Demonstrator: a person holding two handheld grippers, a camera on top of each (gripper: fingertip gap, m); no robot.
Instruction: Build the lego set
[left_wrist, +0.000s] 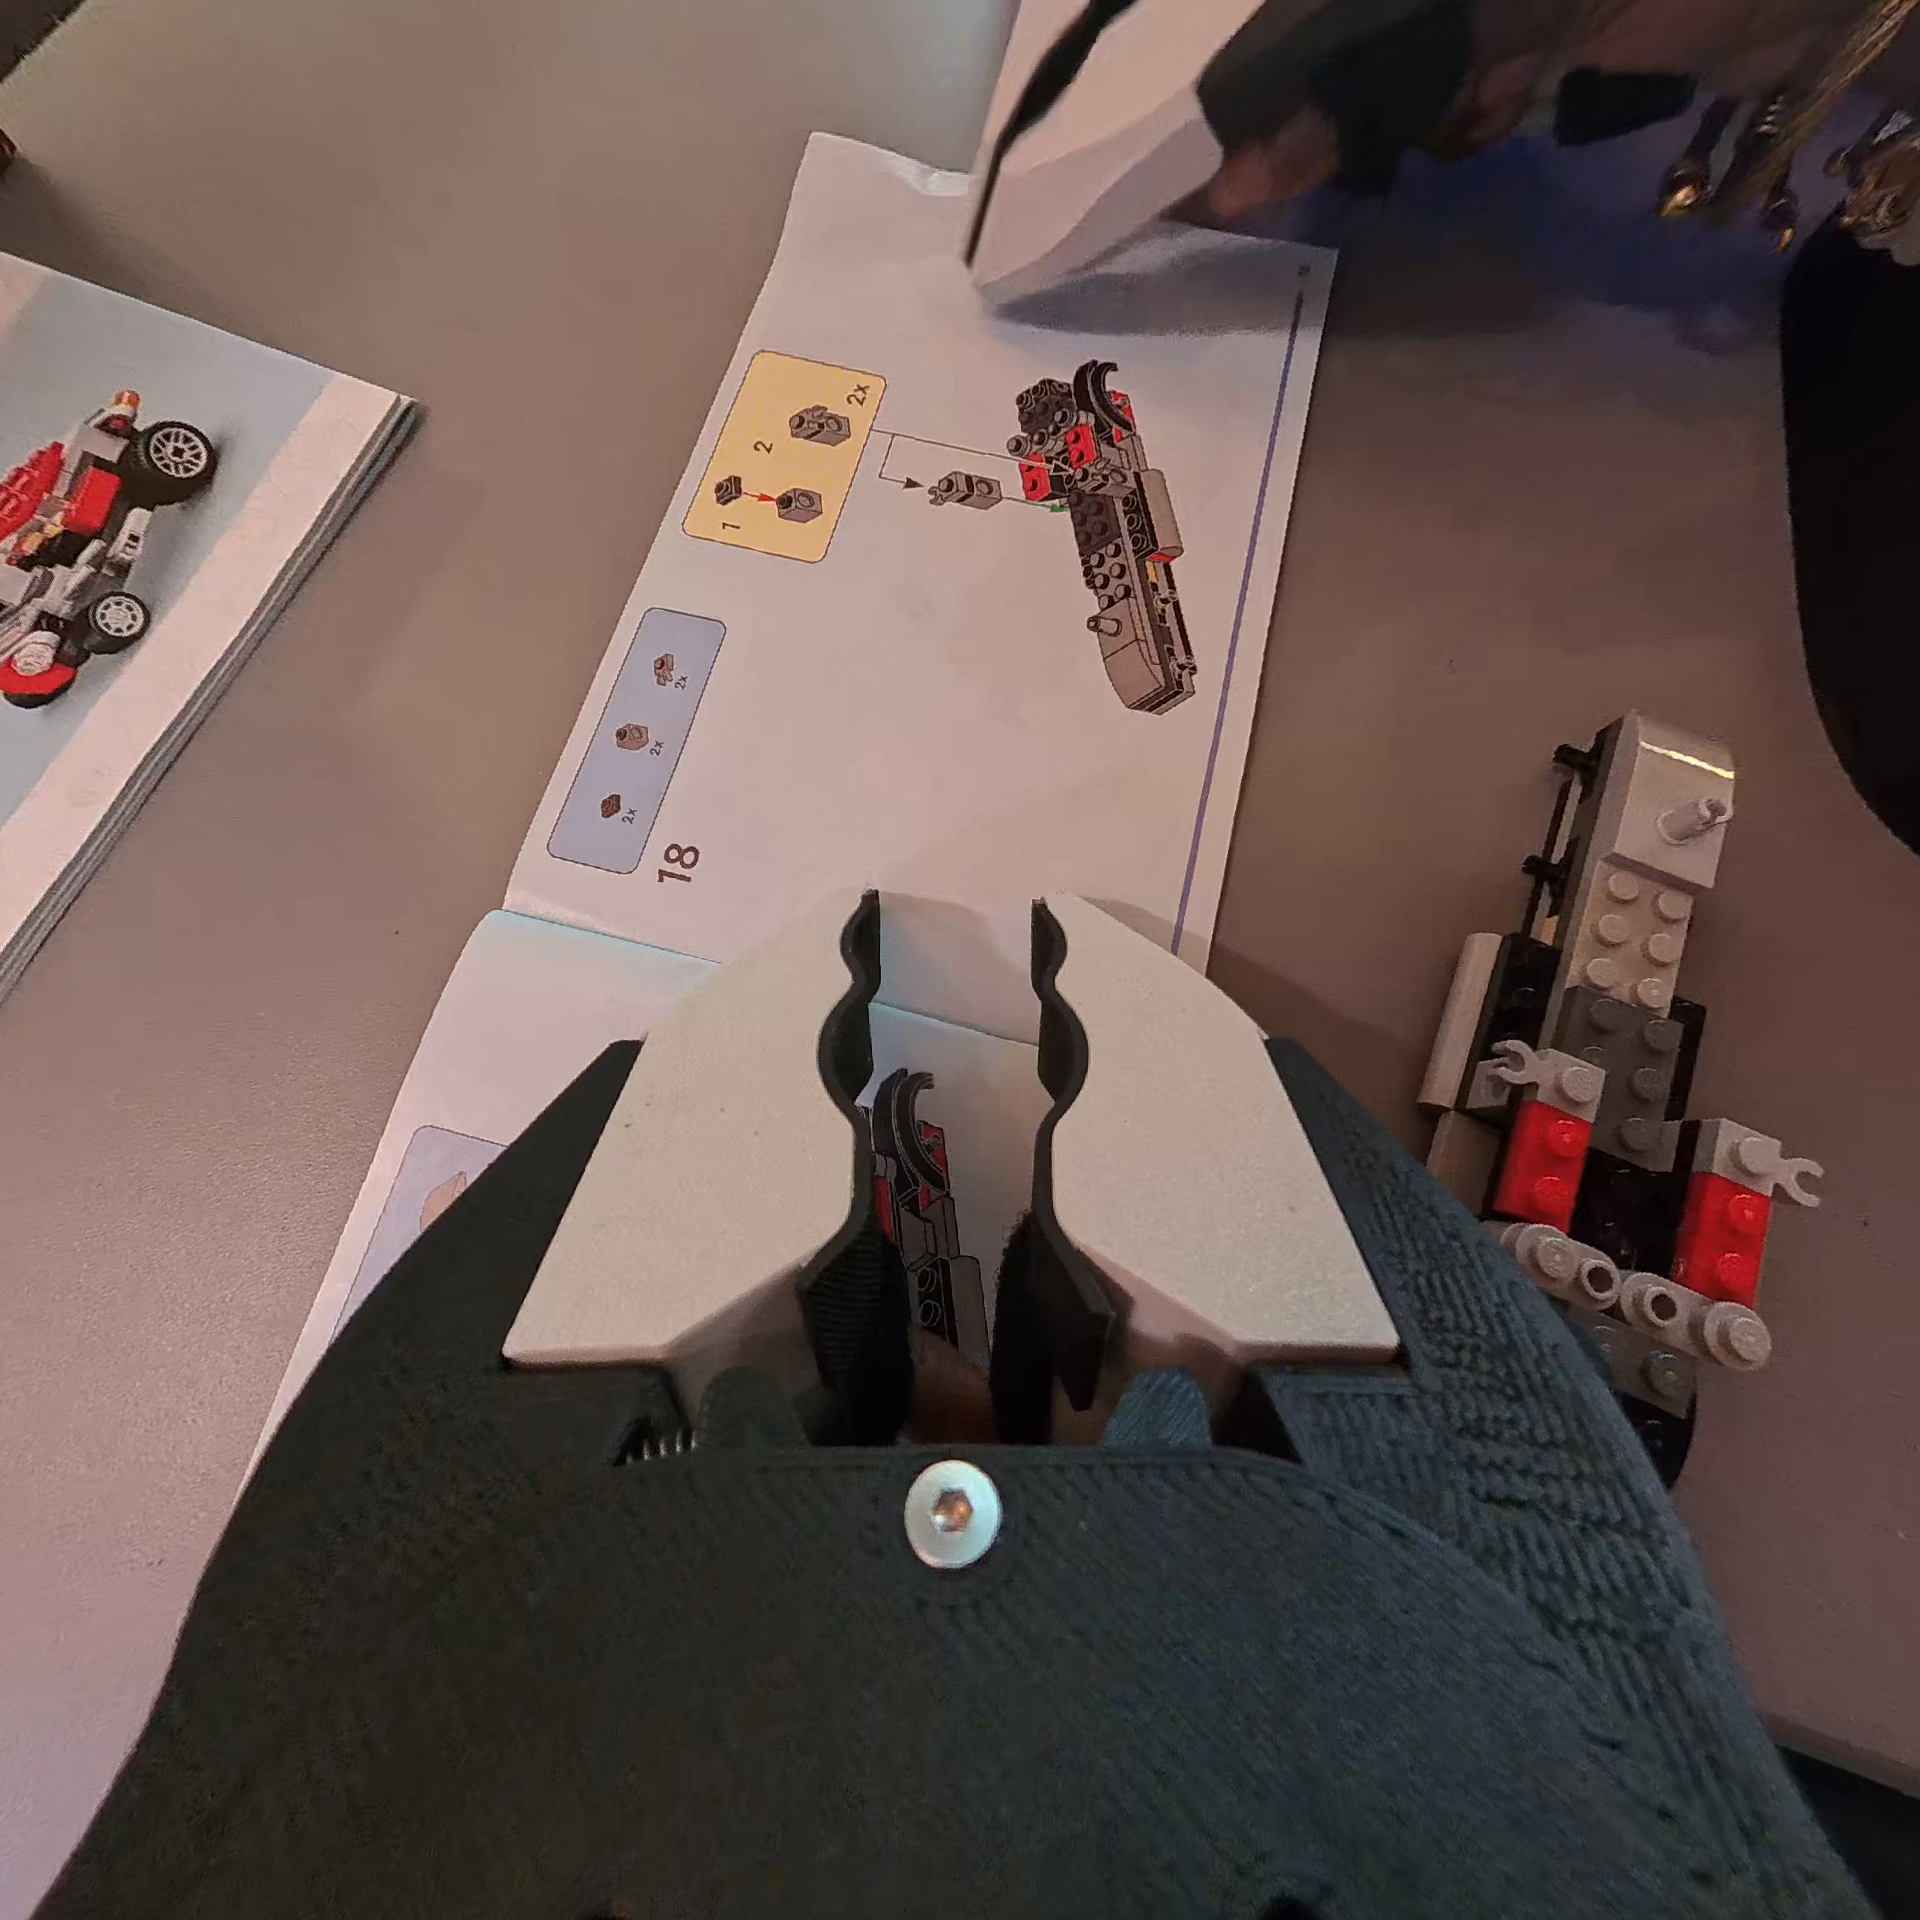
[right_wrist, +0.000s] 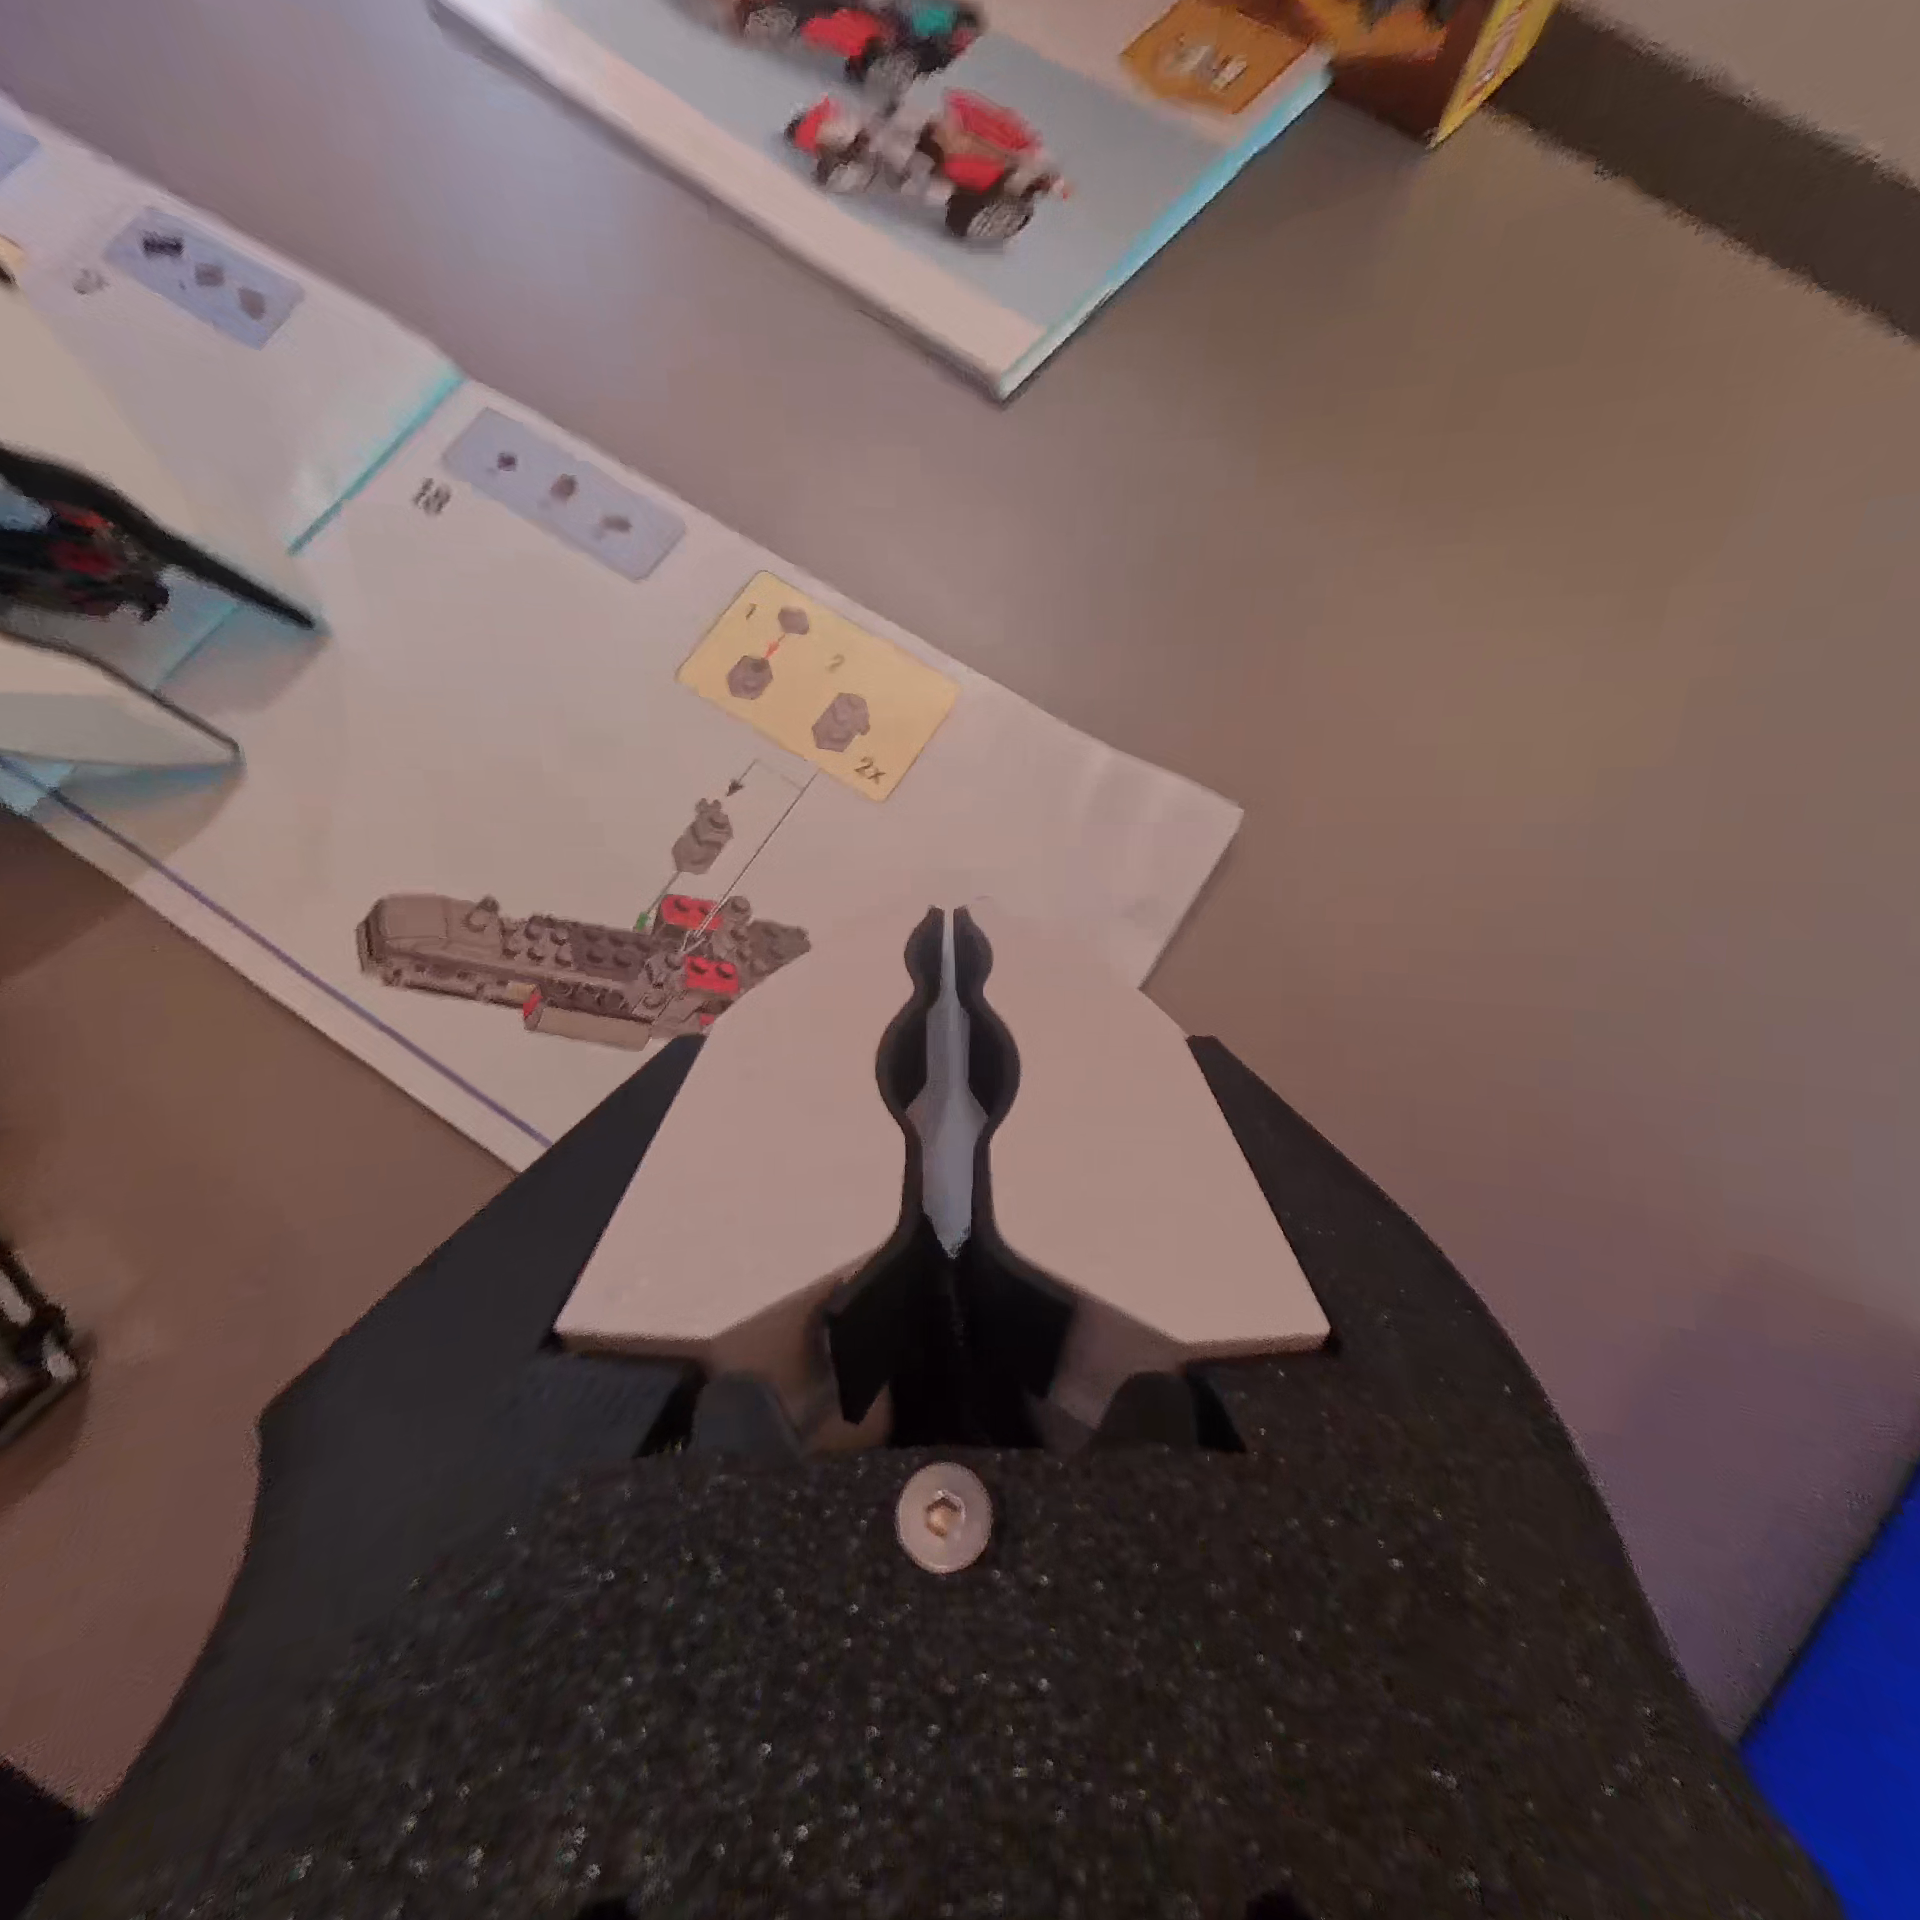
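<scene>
The open instruction booklet (left_wrist: 935, 644) lies on the grey table (left_wrist: 520, 260). My left gripper (left_wrist: 956, 904) hovers over its near page, open, with nothing between the pads. The part-built grey, black and red lego model (left_wrist: 1621, 1091) lies on the table to its right. My right gripper (right_wrist: 951, 914) is shut near the far corner of the booklet page (right_wrist: 499, 748), with a thin pale sheet pinched between its pads. It shows blurred at the top of the left wrist view (left_wrist: 1081, 177), at the page's far edge.
A second, closed booklet (left_wrist: 156, 540) with a red car on its cover lies to the left; it also shows in the right wrist view (right_wrist: 935, 156). A brown and yellow box (right_wrist: 1455, 62) stands behind it. A dark object (left_wrist: 1860, 520) sits right of the model. Spacing between my two grippers at the tips: around 15 centimeters.
</scene>
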